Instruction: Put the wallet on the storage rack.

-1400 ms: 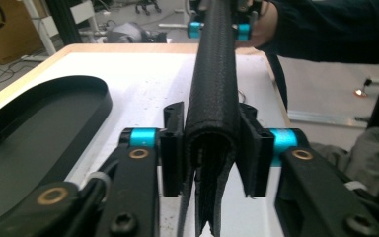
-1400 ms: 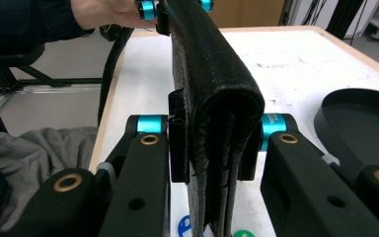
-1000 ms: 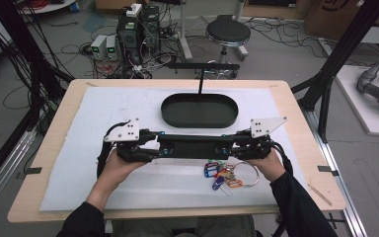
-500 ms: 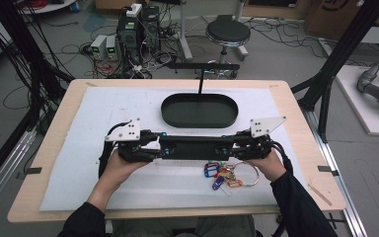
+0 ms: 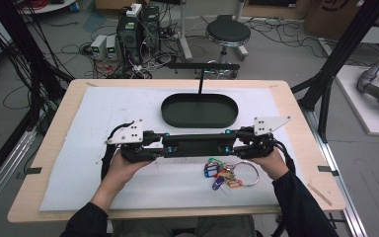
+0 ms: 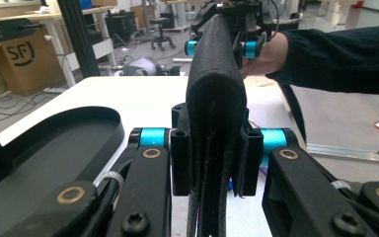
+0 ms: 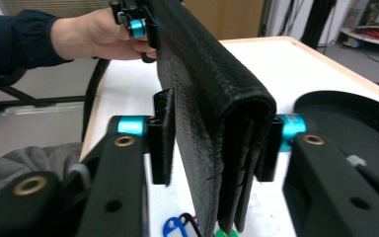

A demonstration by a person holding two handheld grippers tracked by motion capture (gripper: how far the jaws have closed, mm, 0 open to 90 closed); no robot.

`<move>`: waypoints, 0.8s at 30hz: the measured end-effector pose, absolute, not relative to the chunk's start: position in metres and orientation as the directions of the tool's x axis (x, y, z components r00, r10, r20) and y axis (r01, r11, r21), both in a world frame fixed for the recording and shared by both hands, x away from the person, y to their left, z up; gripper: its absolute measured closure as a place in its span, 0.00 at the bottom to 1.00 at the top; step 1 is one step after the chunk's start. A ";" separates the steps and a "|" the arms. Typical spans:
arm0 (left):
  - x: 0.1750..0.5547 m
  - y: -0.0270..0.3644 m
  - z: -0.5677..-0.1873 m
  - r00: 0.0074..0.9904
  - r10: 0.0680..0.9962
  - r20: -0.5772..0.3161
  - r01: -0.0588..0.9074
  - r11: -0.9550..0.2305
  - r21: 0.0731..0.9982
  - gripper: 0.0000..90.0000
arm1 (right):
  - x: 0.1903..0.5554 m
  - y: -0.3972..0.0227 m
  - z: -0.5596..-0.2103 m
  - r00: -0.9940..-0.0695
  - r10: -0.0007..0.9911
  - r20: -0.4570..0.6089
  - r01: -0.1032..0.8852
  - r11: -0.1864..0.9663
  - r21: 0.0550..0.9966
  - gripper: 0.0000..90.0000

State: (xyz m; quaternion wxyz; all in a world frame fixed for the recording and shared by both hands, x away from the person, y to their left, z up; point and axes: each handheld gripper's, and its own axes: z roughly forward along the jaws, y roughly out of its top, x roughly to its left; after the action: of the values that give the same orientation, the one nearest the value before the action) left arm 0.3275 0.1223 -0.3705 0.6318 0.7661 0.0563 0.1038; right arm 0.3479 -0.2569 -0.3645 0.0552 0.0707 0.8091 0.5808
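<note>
Pouch (image 5: 196, 146): a long black folded case, held level above the mat between both grippers, near of the tray (image 5: 200, 111). Left gripper (image 6: 212, 163) and right gripper (image 7: 212, 148) each pinch one end. Keys (image 5: 225, 174) lie just near-right. Judged step: carrying; next move likely requires lowering both ends evenly.

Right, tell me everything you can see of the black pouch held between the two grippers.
The black pouch is long, flat and narrow, of grained, leather-like material, folded over along its top edge with layered edges hanging below. It hangs level above the white mat, stretched end to end: the left gripper is shut on one end, the right gripper on the other. It sits just nearer the person than the oval black tray, with the key bunch lying below it.
</note>
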 end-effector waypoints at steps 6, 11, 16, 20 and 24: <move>0.333 0.125 -0.370 0.956 0.282 0.085 -0.036 -0.173 0.984 0.82 | 0.352 -0.278 -0.360 -0.955 0.296 -0.014 0.076 0.288 0.955 0.47; 0.339 0.124 -0.365 0.941 0.325 0.097 -0.048 -0.157 0.986 0.83 | 0.356 -0.304 -0.355 -0.894 0.447 -0.022 0.097 0.242 0.965 0.43; 0.346 0.116 -0.361 0.924 0.362 0.120 -0.066 -0.157 0.985 0.83 | 0.358 -0.325 -0.355 -0.820 0.572 -0.020 0.110 0.193 0.975 0.43; 0.353 0.111 -0.359 0.913 0.388 0.123 -0.068 -0.154 0.986 0.83 | 0.362 -0.342 -0.359 -0.752 0.658 0.018 0.150 0.144 0.978 0.41; 0.363 0.104 -0.359 0.902 0.410 0.135 -0.074 -0.160 0.984 0.83 | 0.364 -0.352 -0.364 -0.714 0.698 0.059 0.179 0.100 0.979 0.40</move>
State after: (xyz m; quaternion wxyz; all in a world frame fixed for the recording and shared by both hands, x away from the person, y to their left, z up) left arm 0.3628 0.1038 -0.3587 0.6379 0.7377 0.1139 0.1897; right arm 0.3644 -0.3520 -0.3642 0.2181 0.3091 0.7089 0.5952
